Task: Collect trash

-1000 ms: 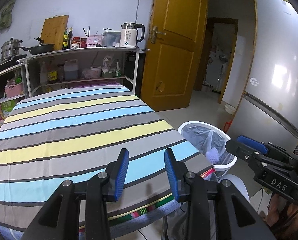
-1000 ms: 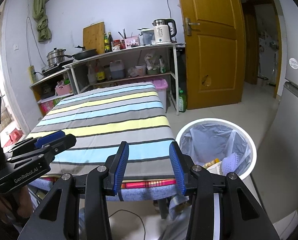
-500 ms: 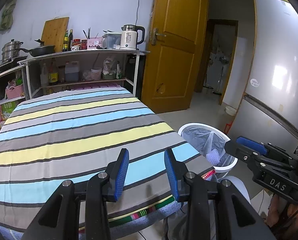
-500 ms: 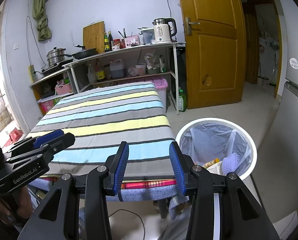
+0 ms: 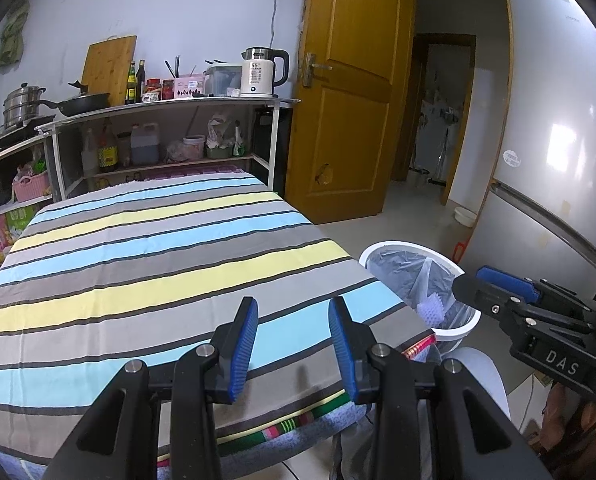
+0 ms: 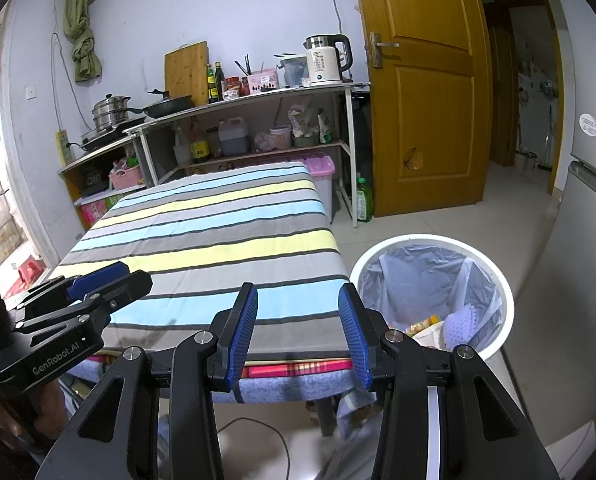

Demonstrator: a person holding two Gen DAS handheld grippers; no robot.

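Observation:
A white trash bin (image 6: 493, 280) with a grey bag liner stands on the floor at the table's right corner; it also shows in the left wrist view (image 5: 453, 330). Inside it lie a purple foam piece (image 6: 463, 322) and some wrappers (image 6: 421, 326). My left gripper (image 5: 292, 334) is open and empty above the near edge of the striped tablecloth (image 5: 138, 264). My right gripper (image 6: 299, 326) is open and empty, just off the table's near edge, left of the bin. Each gripper shows in the other's view: the right one (image 5: 493, 286), the left one (image 6: 110, 280).
A kitchen shelf (image 6: 258, 128) with a kettle, bottles, pans and a cutting board stands behind the table. A brown door (image 6: 421, 92) is at the back right. A grey fridge (image 5: 557, 152) stands to the right. A cable (image 6: 266, 432) lies on the floor under the table.
Both grippers stay open and have barely moved; the left wrist view has drifted back slightly, so the shelf sits a little lower in frame.

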